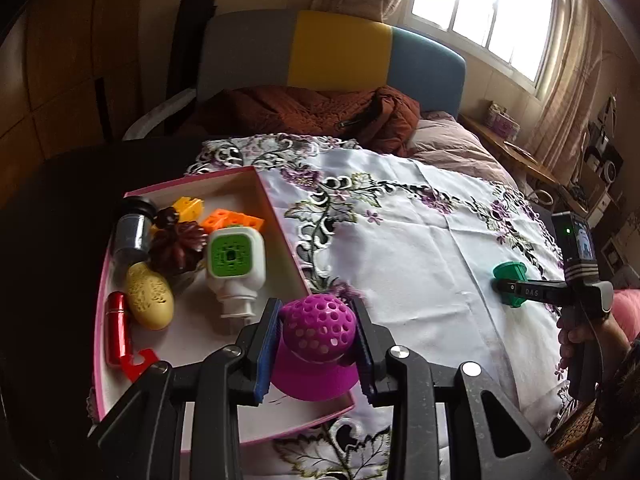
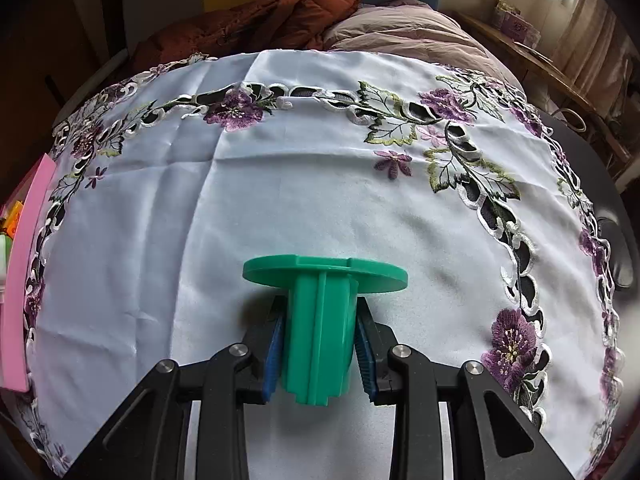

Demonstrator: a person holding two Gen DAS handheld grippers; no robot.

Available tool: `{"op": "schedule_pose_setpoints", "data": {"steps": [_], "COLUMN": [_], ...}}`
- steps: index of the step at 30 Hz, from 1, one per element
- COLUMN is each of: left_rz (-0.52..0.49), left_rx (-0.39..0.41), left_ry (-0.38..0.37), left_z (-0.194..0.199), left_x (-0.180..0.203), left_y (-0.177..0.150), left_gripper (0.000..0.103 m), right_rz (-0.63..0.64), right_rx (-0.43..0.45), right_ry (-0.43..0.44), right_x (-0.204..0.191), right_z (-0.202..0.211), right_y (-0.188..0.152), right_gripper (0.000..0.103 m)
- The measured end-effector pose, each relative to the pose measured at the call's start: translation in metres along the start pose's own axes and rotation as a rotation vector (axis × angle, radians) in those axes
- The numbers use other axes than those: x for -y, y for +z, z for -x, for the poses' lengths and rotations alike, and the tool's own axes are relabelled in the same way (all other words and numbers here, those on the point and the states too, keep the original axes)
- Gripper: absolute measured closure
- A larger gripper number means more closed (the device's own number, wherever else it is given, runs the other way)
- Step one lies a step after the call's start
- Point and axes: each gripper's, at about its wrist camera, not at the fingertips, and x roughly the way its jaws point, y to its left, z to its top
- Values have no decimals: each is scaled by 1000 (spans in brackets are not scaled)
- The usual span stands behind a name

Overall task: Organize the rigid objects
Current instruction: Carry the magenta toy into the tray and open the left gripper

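Left wrist view: my left claw (image 1: 316,334) is clamped on a purple perforated ball-topped piece (image 1: 316,344), its blue pads (image 1: 267,344) pressing both sides, and I hold it over the near right corner of the pink-rimmed box (image 1: 280,232). Inside that box lie a white and green plug-in device (image 1: 234,264), a yellow egg-shaped piece (image 1: 150,296), a red cylinder (image 1: 117,326), a red hook (image 1: 138,362), a dark flower-shaped piece (image 1: 176,246), a grey jar with a black lid (image 1: 132,228) and orange and yellow blocks (image 1: 218,216).

Right wrist view: my right claw (image 2: 320,350) grips a green flanged spool (image 2: 320,320) by its ribbed stem, the round flange at the far end, over the white embroidered cloth (image 2: 280,184) that covers the tabletop. From the left wrist view, this spool sits well apart from the box, off to the right.
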Motion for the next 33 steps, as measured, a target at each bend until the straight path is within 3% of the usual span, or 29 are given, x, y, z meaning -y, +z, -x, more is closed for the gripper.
{"op": "schedule_pose_setpoints", "data": {"steps": [11,16,23,29,33], "left_rz": [182,201,170,165,148], "left_rx": [-1,-32,-47,-58,-96], "left_ry": [96,57,74,37,67], "left_z": [28,19,0,-18,-46], "left_x": [-94,-92,-80,-79,-78], "left_y": [-25,-30,-26,-19,-15], "left_gripper": [70,70,70,70,70], "right_rz": [22,26,33,37,39], "right_rx": [5,7,8,7,7], "right_ry": [-17,-20,-26,-27,-28], "right_x": [-3,-3,-4,-4,-4], "right_z": [0,1,1,1,1], "right_y": [0,0,0,0,0], "right_gripper": [70,71,70,70,70]}}
